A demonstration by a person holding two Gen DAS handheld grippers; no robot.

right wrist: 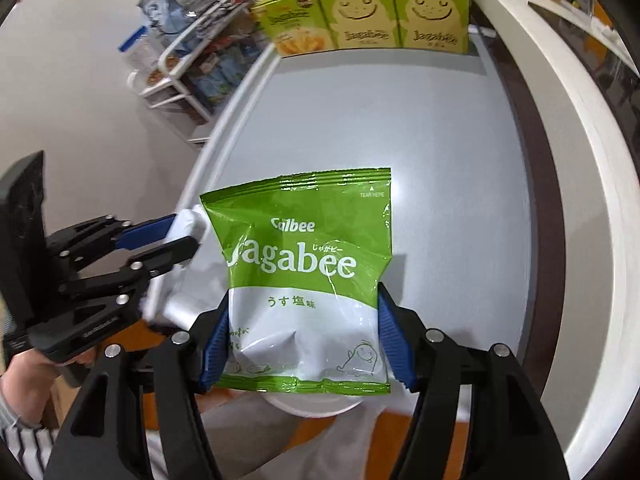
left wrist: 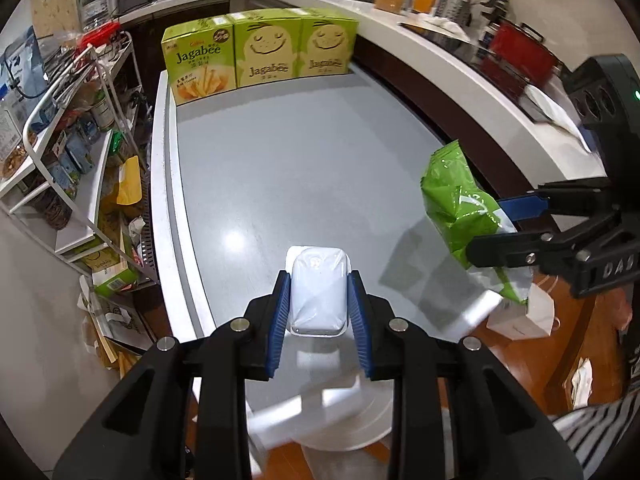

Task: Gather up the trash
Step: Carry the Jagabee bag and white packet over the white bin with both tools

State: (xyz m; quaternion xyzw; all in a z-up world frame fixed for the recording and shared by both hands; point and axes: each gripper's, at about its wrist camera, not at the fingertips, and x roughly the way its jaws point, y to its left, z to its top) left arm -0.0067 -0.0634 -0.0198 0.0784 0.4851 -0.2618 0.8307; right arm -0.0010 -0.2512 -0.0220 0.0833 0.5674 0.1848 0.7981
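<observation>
Slippage is the risk: the left gripper [left wrist: 319,304] clamps a smooth white pack [left wrist: 318,292], the right gripper [right wrist: 304,338] pinches a glossy Jagabee bag [right wrist: 300,276] above the table's [left wrist: 280,168] near edge.

The tabletop [left wrist: 304,168] is a smooth, pale grey surface with a raised white rim along its edge. A ceiling light reflects as a bright spot near its centre.

Three green Jagabee boxes [left wrist: 260,56] stand upright directly on the tabletop at its 12 o'clock end, side by side in one row and touching each other. The box toward 11 o'clock shows potato sticks on its printed face; the other two show a smiling face.

The remaining surface, from the centre toward 6 o'clock, carries nothing else resting on it.
</observation>
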